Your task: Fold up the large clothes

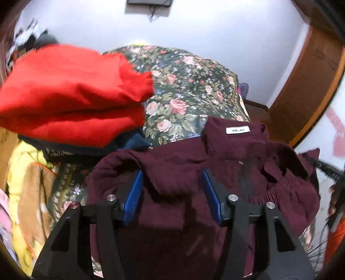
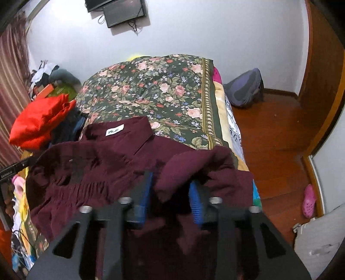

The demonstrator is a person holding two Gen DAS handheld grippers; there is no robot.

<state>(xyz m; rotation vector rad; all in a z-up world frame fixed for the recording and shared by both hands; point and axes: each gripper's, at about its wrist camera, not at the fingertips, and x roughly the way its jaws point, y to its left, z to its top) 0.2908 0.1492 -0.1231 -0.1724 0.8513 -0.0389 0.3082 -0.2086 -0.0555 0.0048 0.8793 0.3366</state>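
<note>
- The maroon garment lies on the near end of the bed, over the floral bedspread, with its collar turned up and a white neck label facing the camera.
- The left gripper has its blue-padded jaws standing wide, with a raised fold of the maroon cloth bunched between them; the cloth fills the gap and drapes over the fingertips, but the pads are not pressed together on it.
- In the left wrist view the collar sits beyond and to the right of the jaws, and a gathered, elastic-looking section of the garment lies to the right of the right-hand pad.
- The right gripper also stands with its jaws apart, and a hump of the maroon garment lies between the blue pads; whether the pads actually pinch it cannot be told.
- In the right wrist view the collar and label lie beyond the jaws and to their left, toward the head of the bed.
- The floral bedspread covers the bed beyond the garment.
- A red garment is piled on darker clothes at the bed's left side, beyond the maroon garment.
- A backpack slumps on the wooden floor to the right of the bed, against the wall.
- A pink shoe lies on the floor, well to the right of the bed's near corner.
- A dark screen hangs on the wall above the bed's head.
</note>
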